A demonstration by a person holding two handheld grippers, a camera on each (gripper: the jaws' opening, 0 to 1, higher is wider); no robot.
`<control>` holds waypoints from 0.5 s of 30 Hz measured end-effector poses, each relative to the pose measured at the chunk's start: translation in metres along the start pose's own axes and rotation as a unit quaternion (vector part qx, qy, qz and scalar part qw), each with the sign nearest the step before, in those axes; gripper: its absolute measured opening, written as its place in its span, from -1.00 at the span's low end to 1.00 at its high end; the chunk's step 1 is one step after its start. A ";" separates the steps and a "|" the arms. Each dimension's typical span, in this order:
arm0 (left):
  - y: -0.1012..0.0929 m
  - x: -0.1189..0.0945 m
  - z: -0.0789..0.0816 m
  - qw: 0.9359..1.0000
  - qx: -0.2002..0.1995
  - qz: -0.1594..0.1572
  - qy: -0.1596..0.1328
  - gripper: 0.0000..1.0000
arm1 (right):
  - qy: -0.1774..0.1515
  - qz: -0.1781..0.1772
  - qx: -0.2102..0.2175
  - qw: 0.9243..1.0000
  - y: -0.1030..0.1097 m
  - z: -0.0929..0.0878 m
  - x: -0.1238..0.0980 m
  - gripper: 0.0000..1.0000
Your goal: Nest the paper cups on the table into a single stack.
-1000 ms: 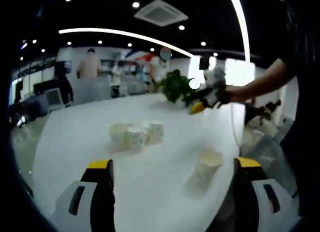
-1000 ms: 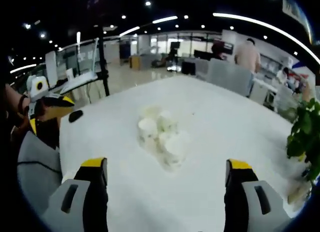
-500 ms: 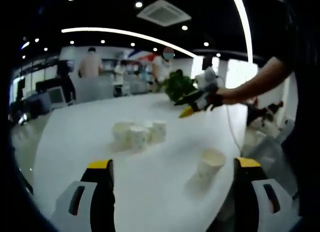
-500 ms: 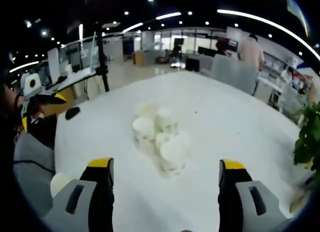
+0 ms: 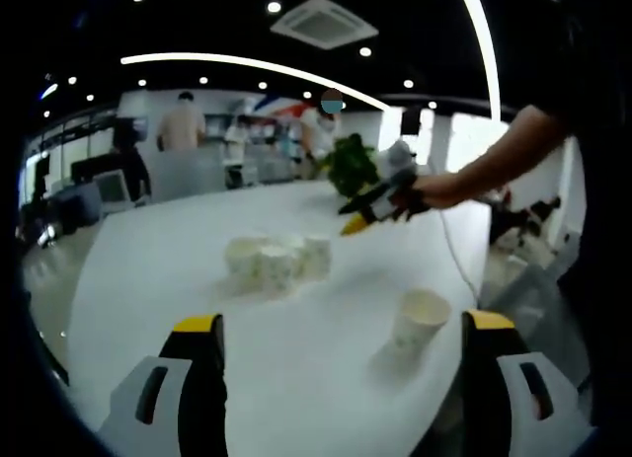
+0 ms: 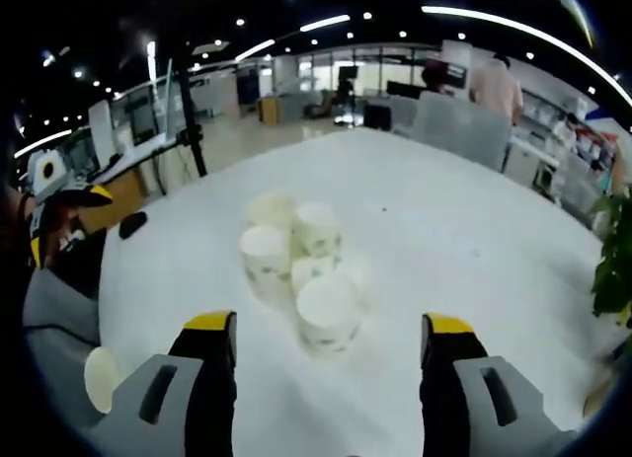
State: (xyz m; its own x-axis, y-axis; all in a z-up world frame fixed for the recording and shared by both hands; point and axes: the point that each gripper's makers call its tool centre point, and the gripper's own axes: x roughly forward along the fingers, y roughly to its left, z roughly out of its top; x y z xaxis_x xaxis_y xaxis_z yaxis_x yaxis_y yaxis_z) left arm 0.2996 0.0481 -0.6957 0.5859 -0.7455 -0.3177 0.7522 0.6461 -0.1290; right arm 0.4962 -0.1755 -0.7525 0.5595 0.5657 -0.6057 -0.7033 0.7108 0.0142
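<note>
The paper cups stand bunched together on the white table, dead ahead of the right gripper and just beyond its fingertips; they sit upside down, side by side and touching, none visibly slid into another, though the blur keeps me from counting them for certain. From the left gripper view the same cluster lies ahead and a little left of centre, well apart from the left gripper. One lone cup stands open end up near the table edge, close in front of the left gripper's right-hand jaw; it also shows at the lower left of the right gripper view.

Both grippers are spread wide with nothing between the jaws. The right one reaches in over the table in the left gripper view, above and past the cluster.

My reading: the stack has not been started. Every cup remains to be picked up and nested, and the cluster's cups would likely need to match the lone cup's orientation, or the reverse
</note>
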 end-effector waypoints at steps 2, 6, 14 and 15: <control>0.000 0.000 -0.003 1.000 -0.001 -0.001 0.003 0.97 | 0.004 0.002 0.001 1.000 0.000 0.000 0.003 0.46; -0.001 0.000 -0.006 1.000 -0.003 -0.003 0.007 0.97 | 0.010 0.008 -0.011 1.000 0.002 0.001 0.011 0.38; 0.000 -0.002 -0.008 1.000 -0.003 -0.003 0.012 0.97 | 0.022 0.025 -0.026 0.999 0.009 -0.001 0.026 0.20; -0.001 -0.002 -0.008 1.000 -0.003 -0.003 0.013 0.97 | 0.024 0.024 -0.026 0.999 0.008 -0.002 0.027 0.20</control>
State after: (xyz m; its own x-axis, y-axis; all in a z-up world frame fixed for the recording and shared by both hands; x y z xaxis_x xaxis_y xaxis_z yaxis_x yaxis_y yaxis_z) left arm 0.2956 0.0507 -0.7022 0.5740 -0.7447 -0.3405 0.7533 0.6433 -0.1372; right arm 0.5049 -0.1551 -0.7701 0.5044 0.5769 -0.6425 -0.7513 0.6600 0.0028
